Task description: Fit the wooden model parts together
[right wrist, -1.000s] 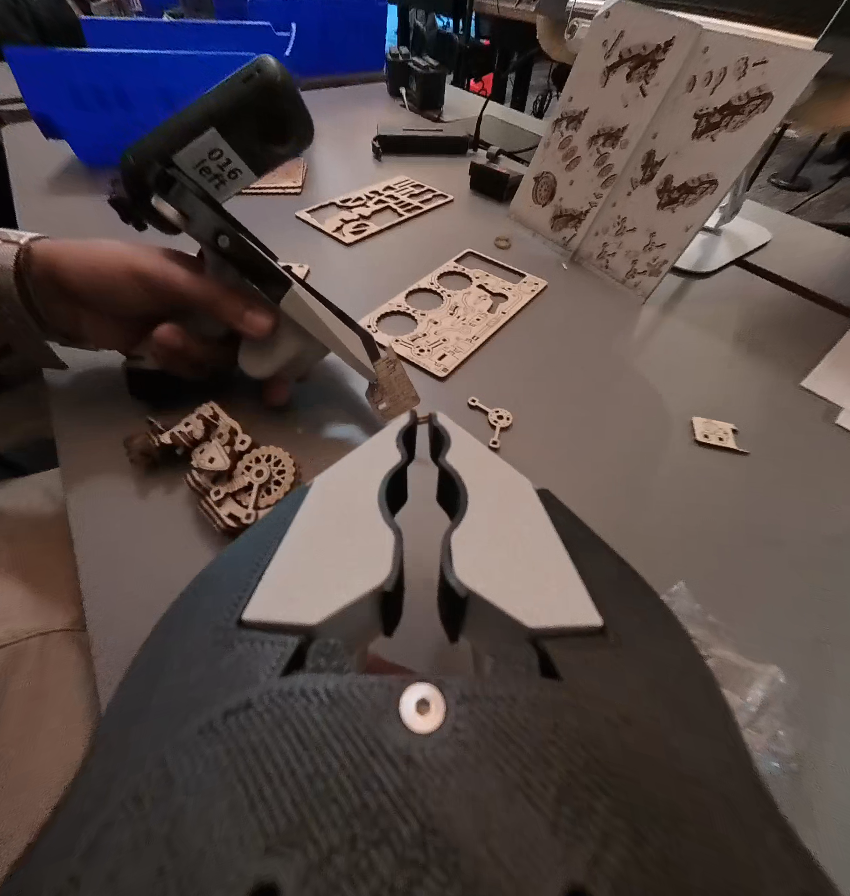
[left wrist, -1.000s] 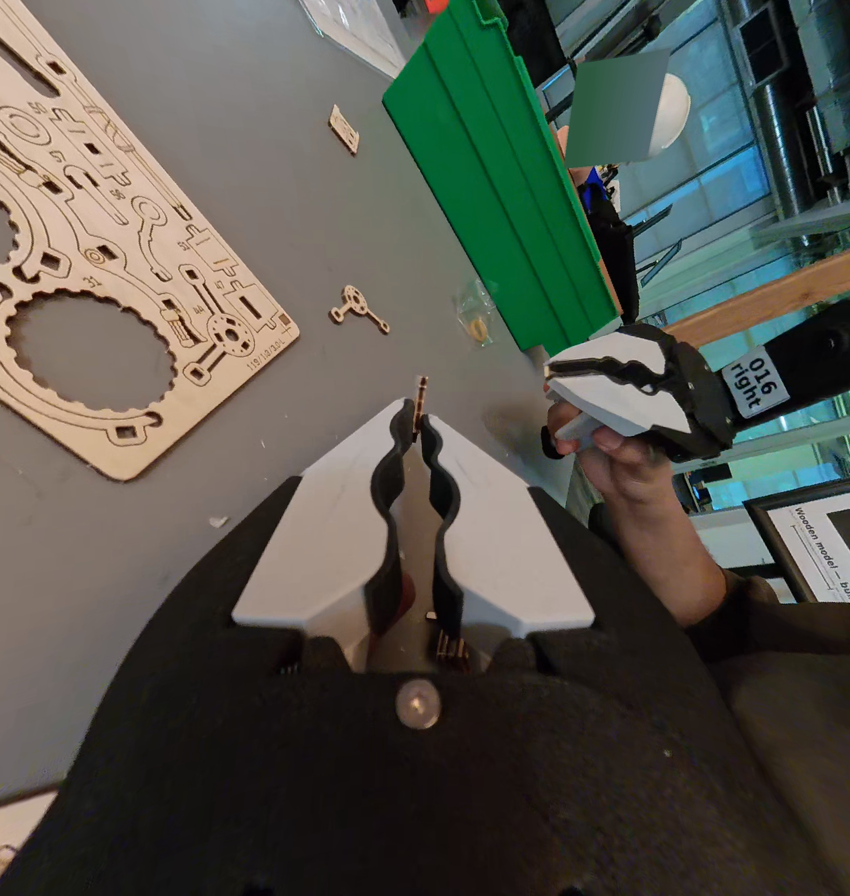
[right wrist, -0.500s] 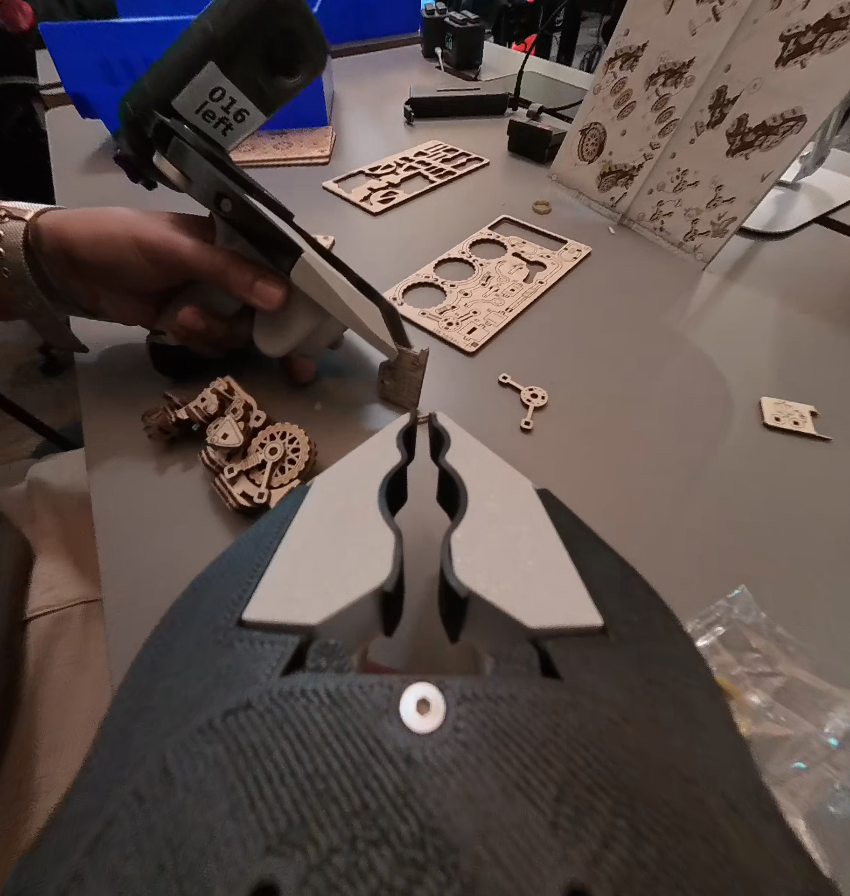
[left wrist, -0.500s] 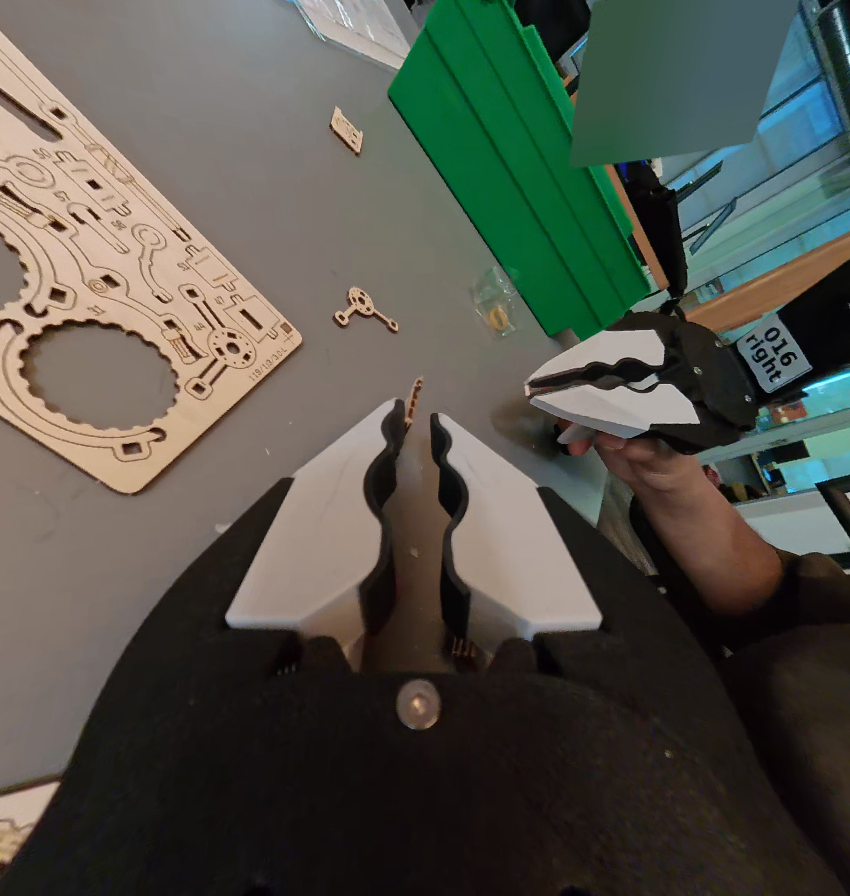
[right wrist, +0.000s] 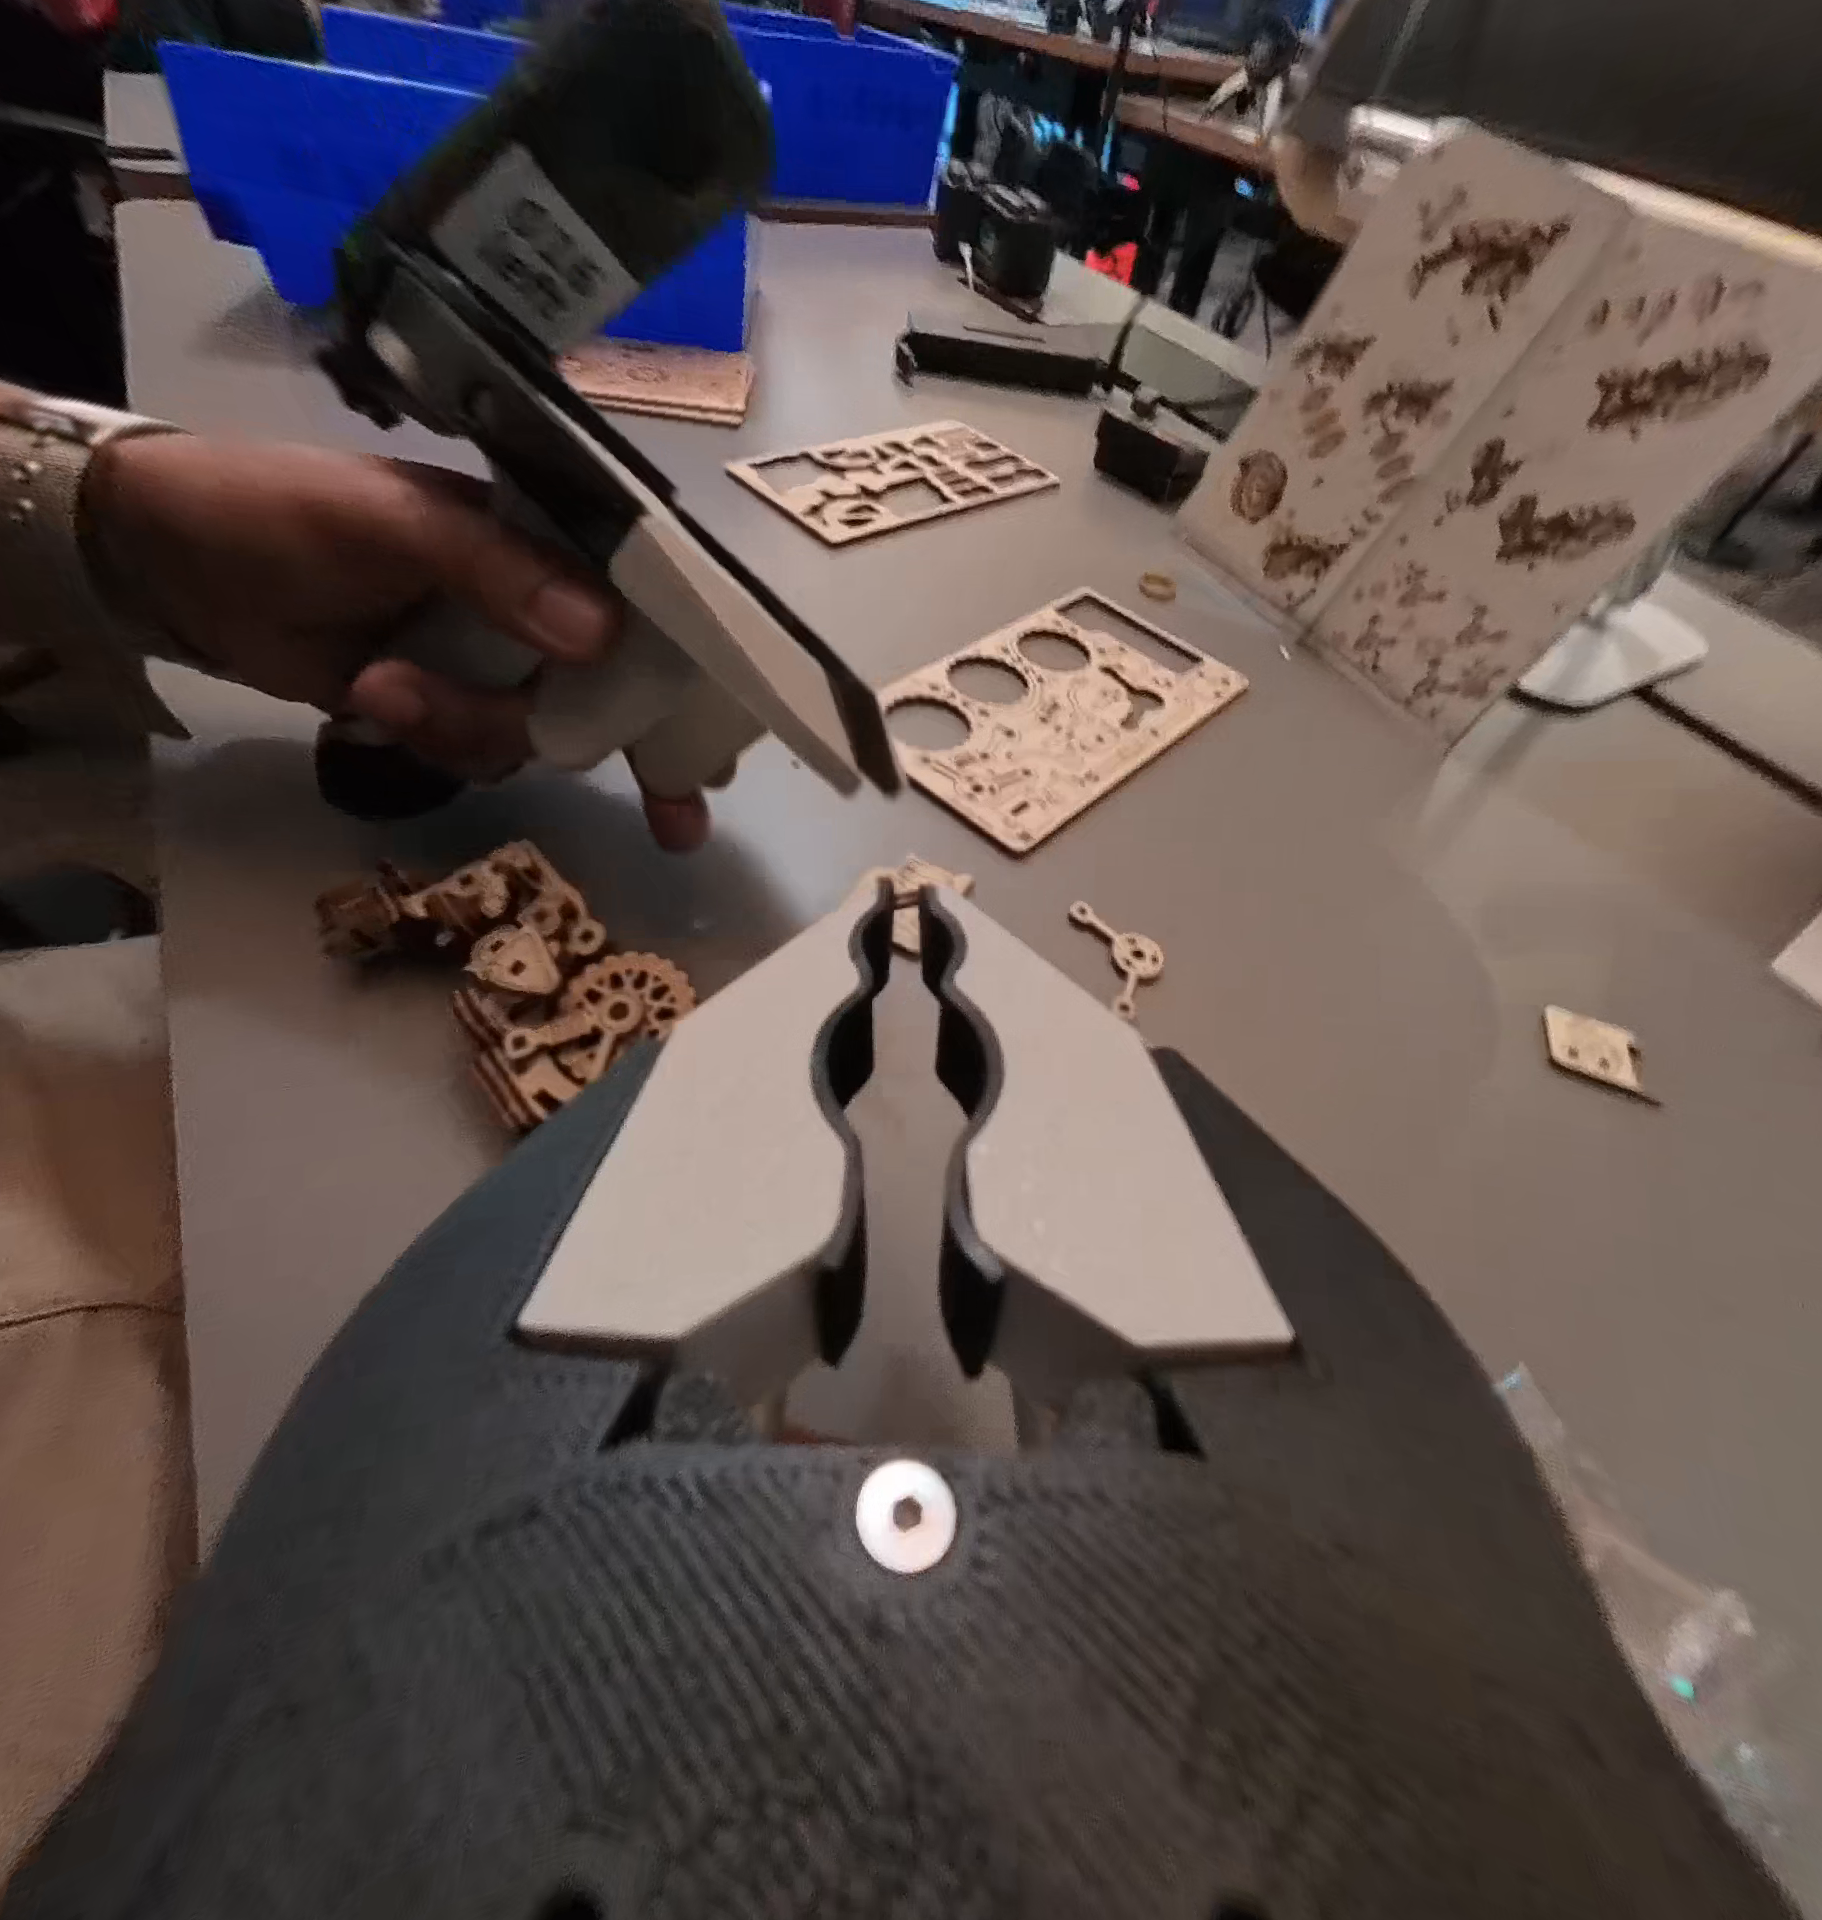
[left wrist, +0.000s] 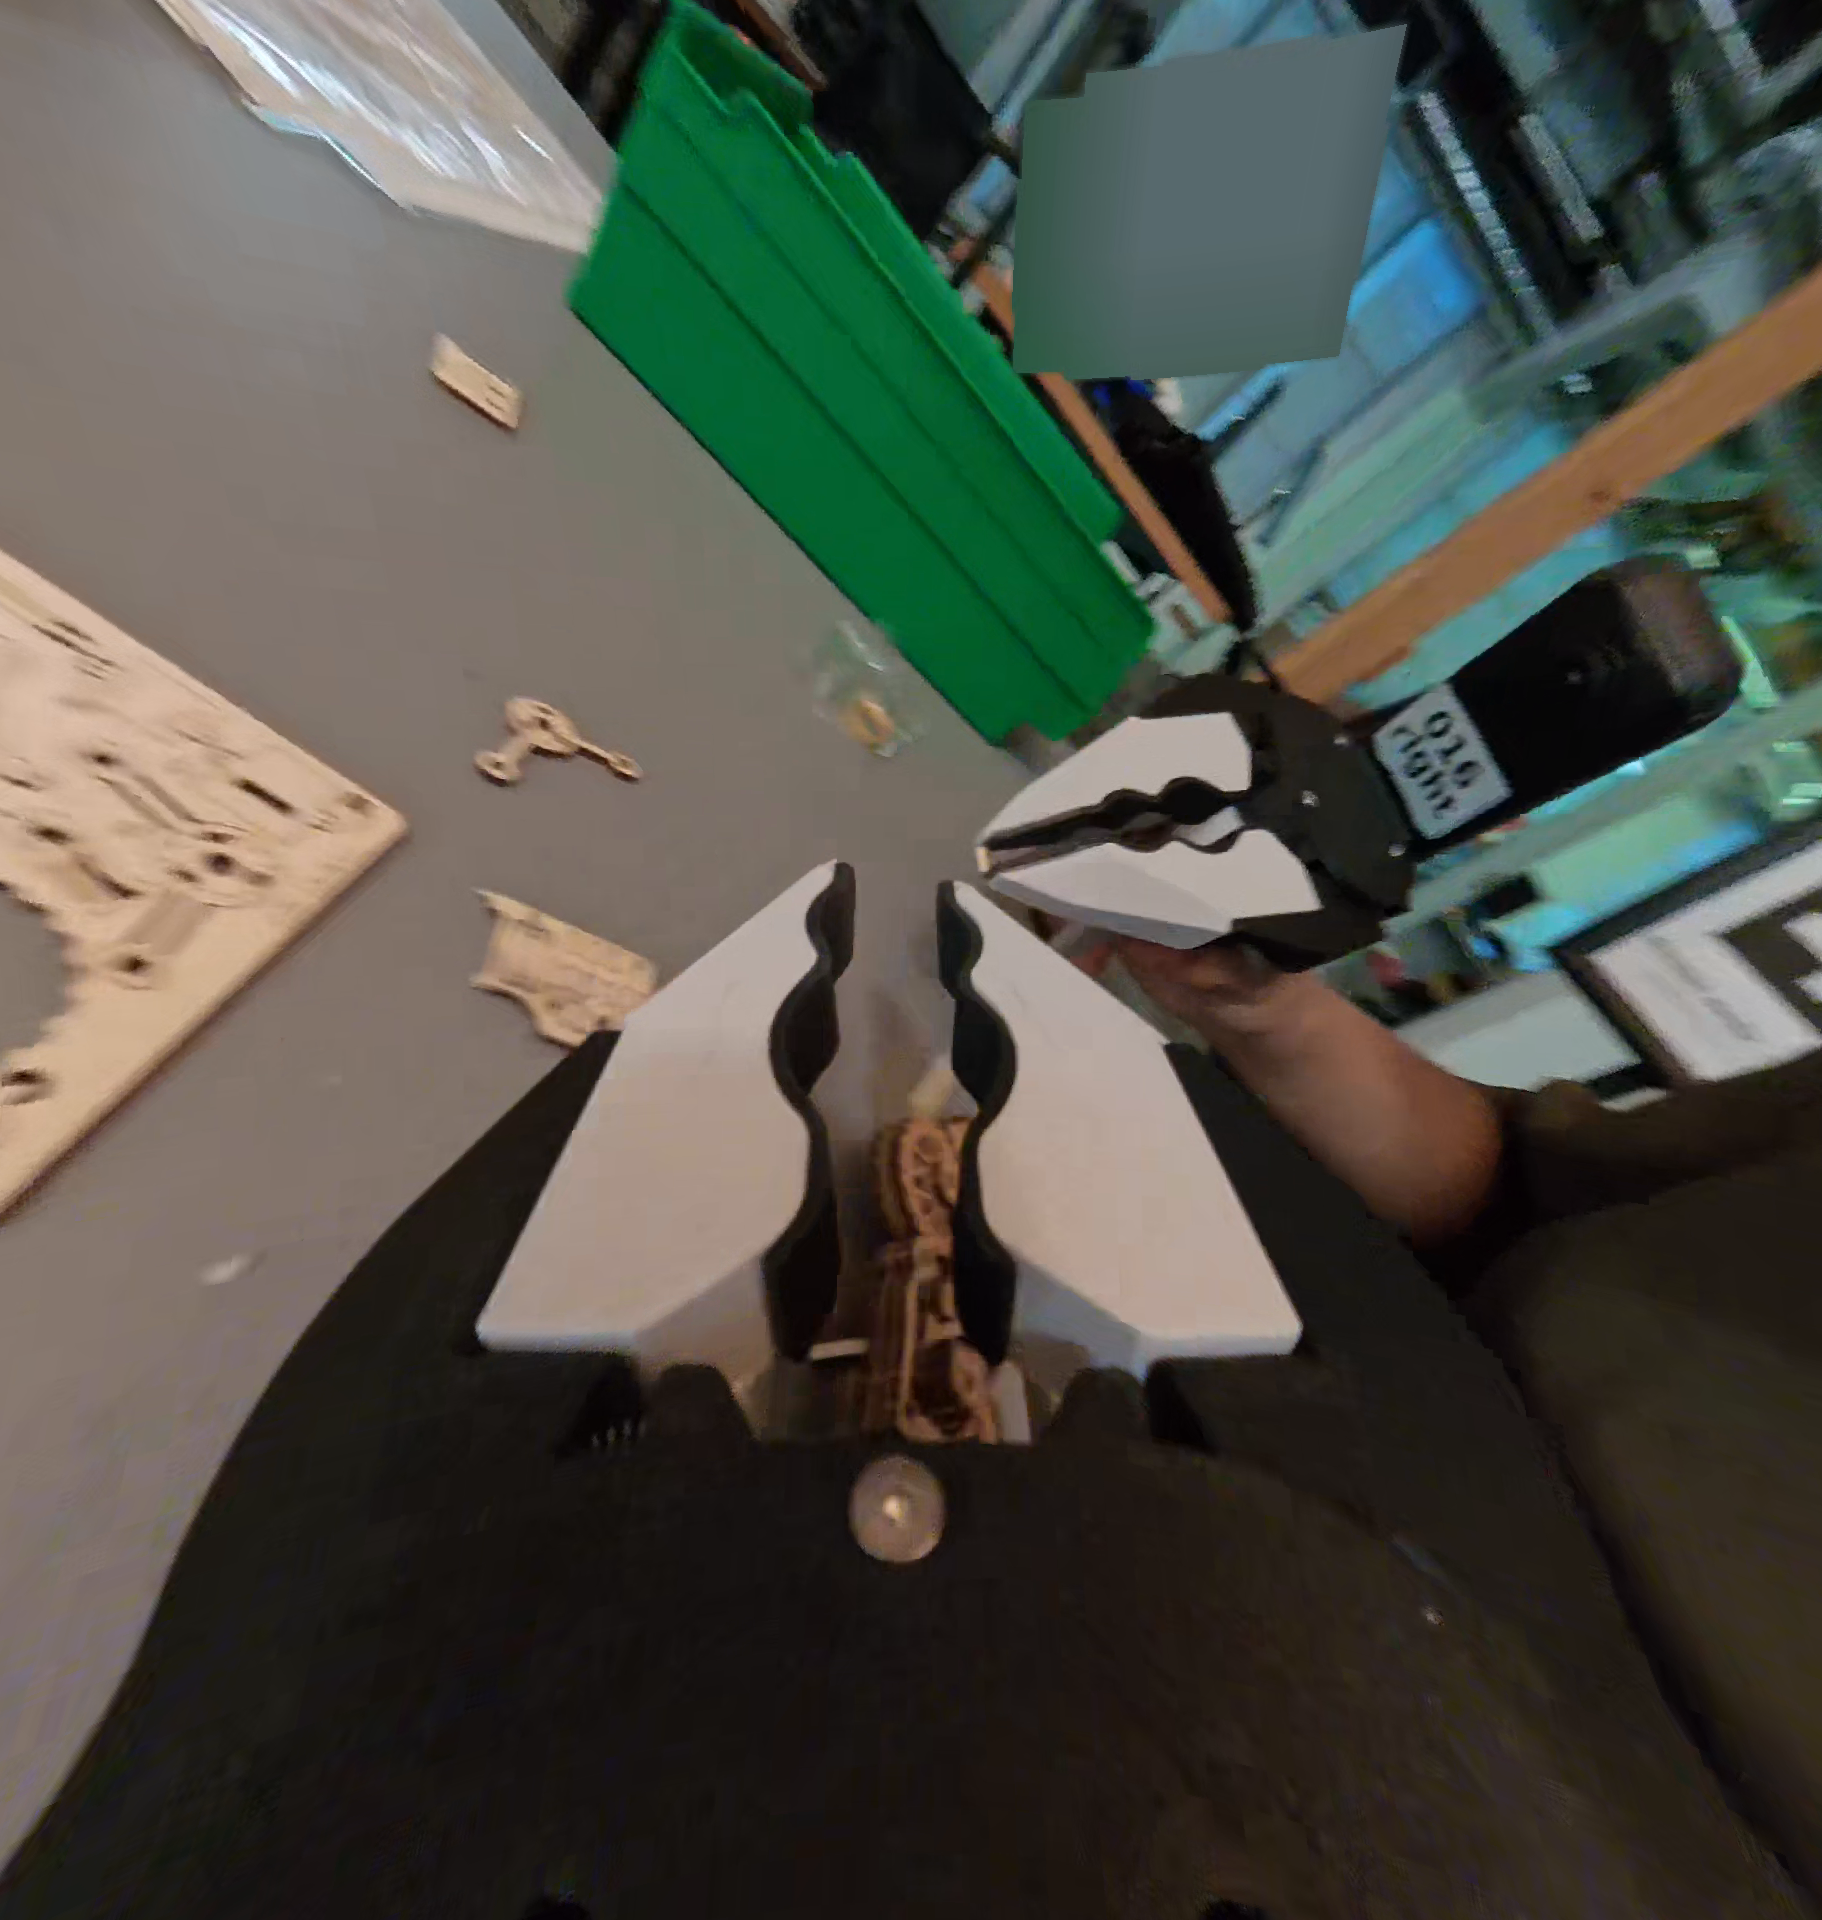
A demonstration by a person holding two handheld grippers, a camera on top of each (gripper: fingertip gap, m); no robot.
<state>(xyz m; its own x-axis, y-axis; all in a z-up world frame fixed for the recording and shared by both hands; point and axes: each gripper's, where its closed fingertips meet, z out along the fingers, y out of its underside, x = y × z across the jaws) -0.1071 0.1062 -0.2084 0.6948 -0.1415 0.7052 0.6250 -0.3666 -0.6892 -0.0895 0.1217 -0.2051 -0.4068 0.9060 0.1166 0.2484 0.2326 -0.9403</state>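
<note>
My left gripper (left wrist: 894,883) is open and empty above the grey table (left wrist: 263,520). It also shows in the right wrist view (right wrist: 876,774), raised over the table. A flat wooden plate (left wrist: 564,971) lies on the table just left of its fingers. In the right wrist view this plate (right wrist: 917,878) lies right behind my right gripper's tips. My right gripper (right wrist: 909,902) has its jaws nearly together; I cannot tell whether anything tiny sits between them. It hovers beside the left one (left wrist: 985,857). The partly built wooden model (right wrist: 512,966) stands at the near table edge.
A small key-shaped part (right wrist: 1120,951), a small wooden plate (right wrist: 1598,1049) and punched part sheets (right wrist: 1063,717) lie on the table. A green bin (left wrist: 855,416), blue bins (right wrist: 294,156), a plastic bag (left wrist: 865,696) and an upright instruction sheet (right wrist: 1509,416) stand around. My two grippers' fingertips are within a few centimetres of each other. It is some 6 cm from my left tips to the flat wooden plate (left wrist: 564,971).
My left gripper opened and let go of the flat wooden plate, which now lies on the table. The left gripper rose a little. The right gripper stayed shut and came closer.
</note>
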